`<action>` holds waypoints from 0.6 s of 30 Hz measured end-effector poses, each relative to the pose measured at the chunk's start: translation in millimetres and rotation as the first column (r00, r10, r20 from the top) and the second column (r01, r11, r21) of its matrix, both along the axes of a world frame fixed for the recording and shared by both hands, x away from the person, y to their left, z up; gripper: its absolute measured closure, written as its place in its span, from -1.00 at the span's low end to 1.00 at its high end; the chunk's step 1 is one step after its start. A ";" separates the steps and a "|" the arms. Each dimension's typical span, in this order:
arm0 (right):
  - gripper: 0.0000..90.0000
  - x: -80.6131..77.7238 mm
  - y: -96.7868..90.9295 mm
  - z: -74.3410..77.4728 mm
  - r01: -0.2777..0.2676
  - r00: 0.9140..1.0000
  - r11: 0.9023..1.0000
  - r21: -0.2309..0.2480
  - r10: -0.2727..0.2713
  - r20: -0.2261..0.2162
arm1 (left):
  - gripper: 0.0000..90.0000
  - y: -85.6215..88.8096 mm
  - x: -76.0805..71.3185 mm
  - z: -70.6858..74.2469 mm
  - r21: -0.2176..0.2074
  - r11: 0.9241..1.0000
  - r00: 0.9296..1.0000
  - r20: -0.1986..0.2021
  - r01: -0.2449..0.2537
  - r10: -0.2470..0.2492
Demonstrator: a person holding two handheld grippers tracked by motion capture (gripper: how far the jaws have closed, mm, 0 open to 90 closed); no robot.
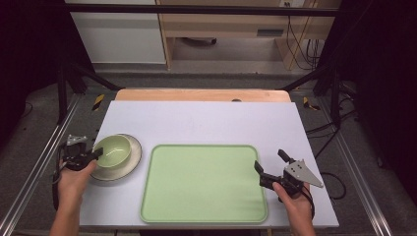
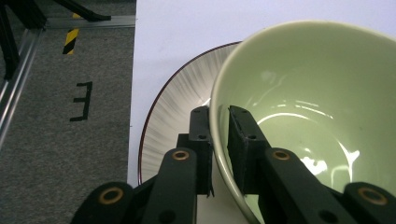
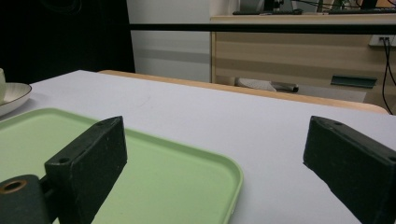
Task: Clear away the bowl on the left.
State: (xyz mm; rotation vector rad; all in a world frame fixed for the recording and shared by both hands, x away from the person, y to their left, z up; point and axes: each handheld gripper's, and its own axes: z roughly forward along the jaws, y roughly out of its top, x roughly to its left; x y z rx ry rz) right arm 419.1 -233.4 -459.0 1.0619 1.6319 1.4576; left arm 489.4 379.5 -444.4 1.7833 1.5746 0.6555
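Note:
A pale green bowl [image 1: 114, 150] sits on a white plate [image 1: 133, 157] with a dark rim at the table's left side. My left gripper [image 1: 96, 155] is shut on the bowl's near rim [image 2: 217, 135], one jaw outside the wall and one inside. The plate [image 2: 175, 102] spreads out under the bowl [image 2: 308, 93] in the left gripper view. My right gripper [image 1: 268, 164] stands open at the right edge of a light green tray [image 1: 204, 182], with nothing between its jaws. The tray's corner [image 3: 187, 172] lies below those jaws in the right gripper view.
The white table top [image 1: 206, 120] extends behind the tray to a wooden back edge [image 1: 201, 94]. Grey floor and a metal rail [image 2: 18, 79] lie just off the table's left edge. The plate's edge [image 3: 11, 95] appears far left in the right gripper view.

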 end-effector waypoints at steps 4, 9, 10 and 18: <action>-0.86 -0.5 1.3 0.4 -0.005 1.000 1.000 0.003 0.005 -0.004 | 0.82 2.4 -0.4 -0.9 -0.037 0.999 1.000 0.001 -0.004 0.005; -0.86 -0.1 1.3 0.0 -0.008 1.000 1.000 0.002 0.008 -0.010 | 0.83 2.9 -0.8 -0.3 -0.056 0.998 1.000 -0.006 -0.012 0.012; -0.86 -0.2 1.7 0.0 -0.010 1.000 1.000 0.002 0.010 -0.011 | 0.84 3.6 -0.9 -0.4 -0.071 0.997 1.000 -0.007 -0.013 0.012; -0.86 0.5 1.7 -0.5 -0.012 1.000 1.000 -0.001 0.012 -0.010 | 0.85 2.8 -2.1 2.2 -0.090 0.996 1.000 0.009 -0.008 0.009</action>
